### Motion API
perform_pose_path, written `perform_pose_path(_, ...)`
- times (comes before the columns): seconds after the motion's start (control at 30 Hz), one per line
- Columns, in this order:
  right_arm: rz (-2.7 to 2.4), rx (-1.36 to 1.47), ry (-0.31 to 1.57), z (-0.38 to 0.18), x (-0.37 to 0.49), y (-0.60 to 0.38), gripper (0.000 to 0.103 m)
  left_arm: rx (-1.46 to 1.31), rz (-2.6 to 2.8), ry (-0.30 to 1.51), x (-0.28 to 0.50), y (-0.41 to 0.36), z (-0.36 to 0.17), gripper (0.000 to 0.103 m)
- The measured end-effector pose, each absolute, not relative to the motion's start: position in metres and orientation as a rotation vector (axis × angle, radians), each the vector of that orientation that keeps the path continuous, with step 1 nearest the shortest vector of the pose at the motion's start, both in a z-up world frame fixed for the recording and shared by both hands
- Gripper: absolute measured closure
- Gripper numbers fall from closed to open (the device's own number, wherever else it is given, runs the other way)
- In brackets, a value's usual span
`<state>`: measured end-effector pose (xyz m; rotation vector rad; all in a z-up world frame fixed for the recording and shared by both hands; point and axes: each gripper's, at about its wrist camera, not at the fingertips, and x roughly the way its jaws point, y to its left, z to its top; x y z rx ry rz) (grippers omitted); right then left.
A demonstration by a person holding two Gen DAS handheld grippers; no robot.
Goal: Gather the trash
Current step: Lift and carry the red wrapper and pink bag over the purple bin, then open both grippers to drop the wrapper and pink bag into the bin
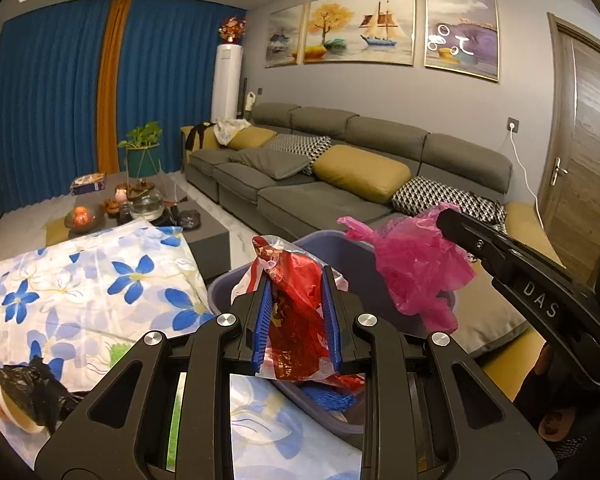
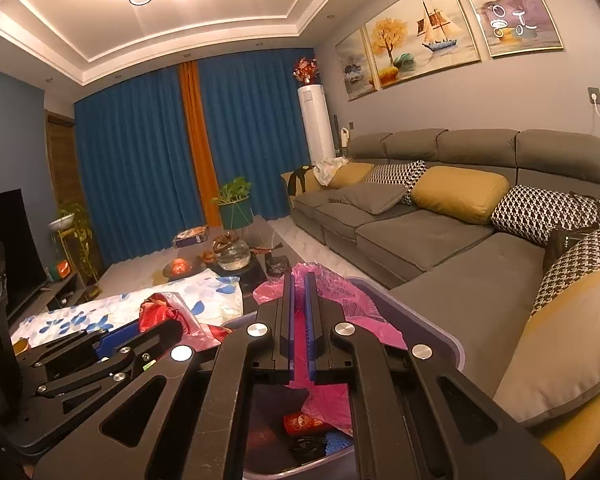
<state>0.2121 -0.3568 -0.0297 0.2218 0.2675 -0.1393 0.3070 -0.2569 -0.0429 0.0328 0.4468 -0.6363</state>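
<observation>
My left gripper (image 1: 296, 276) is shut on a crumpled red and white plastic bag (image 1: 296, 320), its blue pads pressed on both sides. It hangs over a grey-purple bin (image 1: 220, 294). From the right, my right gripper (image 1: 446, 216) comes in, shut on a pink plastic bag (image 1: 416, 272) above the bin's far side. In the right wrist view, the right gripper (image 2: 299, 276) pinches the pink bag (image 2: 348, 300) over the bin (image 2: 440, 336). A red wrapper (image 2: 302, 422) and dark scraps lie inside. The left gripper (image 2: 132, 332) holds the red bag (image 2: 168, 312) at the left.
A floral cloth (image 1: 80, 280) covers the surface at the left, with a black bag (image 1: 32, 388) on it. Behind stands a low table with a glass teapot (image 1: 146, 204). A grey sofa (image 1: 320, 196) with cushions runs along the right. A dark TV (image 2: 4, 240) stands at the far left.
</observation>
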Motion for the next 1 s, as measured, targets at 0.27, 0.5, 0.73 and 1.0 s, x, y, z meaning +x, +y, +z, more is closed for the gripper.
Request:
perform_pose_path(0.27, -0.124, 0.226, 0.275, -0.030, 0.222, -0.361, 0.097, 0.043, -0.651, 0.478, 0.317, -0.273, -0.050, 0.080)
perform_pose_path(0.5, -0.118, 0.234, 0.281, -0.033, 0.227, -0.369, 0.097, 0.039, -0.675, 0.498, 0.324, -0.278, -0.057, 0.079)
perform_pose_path(0.73, -0.121, 0.229, 0.298, -0.035, 0.233, -0.368, 0.080, 0.028, -0.703, 0.515, 0.331, -0.280, -0.061, 0.057)
perform_pose_path(1.0, -0.154, 0.239, 0.277, -0.031, 0.222, -0.370, 0.055, -0.023, -0.608, 0.500, 0.332, -0.253, -0.062, 0.018)
